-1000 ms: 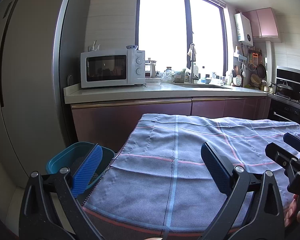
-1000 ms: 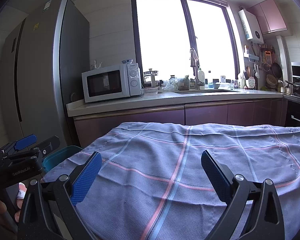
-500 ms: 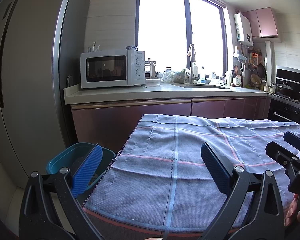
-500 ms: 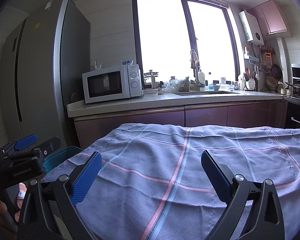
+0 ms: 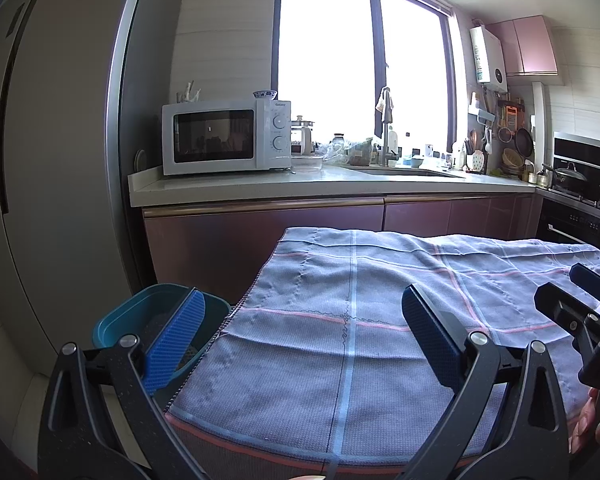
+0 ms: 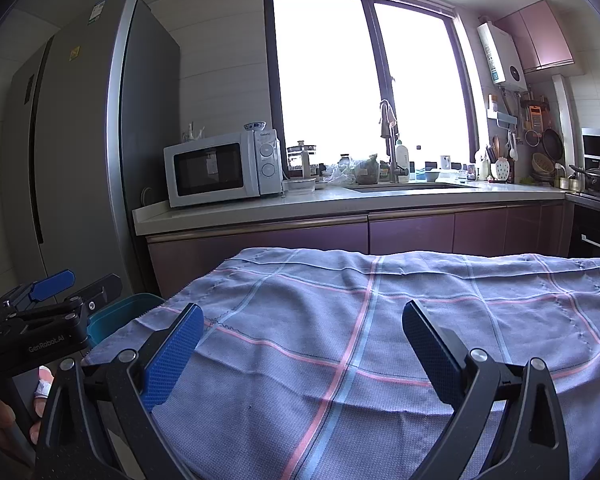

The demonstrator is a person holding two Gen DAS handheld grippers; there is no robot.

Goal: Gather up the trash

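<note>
A teal bin (image 5: 140,316) stands on the floor at the table's left corner; its rim (image 6: 120,312) also peeks out in the right wrist view. The table is covered by a grey-blue checked cloth (image 5: 360,320) (image 6: 380,320) with no trash showing on it. My left gripper (image 5: 300,328) hovers open over the table's near left corner, its left pad in front of the bin. My right gripper (image 6: 300,336) is open above the cloth further right. Each gripper shows at the edge of the other's view: the right one (image 5: 580,304), the left one (image 6: 56,292).
Behind the table runs a counter (image 5: 340,184) with a white microwave (image 5: 224,136), a sink and clutter below a bright window. A tall grey fridge (image 5: 52,160) fills the left. A stove with pots (image 5: 580,184) is at the far right. A person's fingers (image 5: 588,428) hold the right handle.
The right wrist view has crept very slightly; the left gripper has stayed put. Both grippers remain open.
</note>
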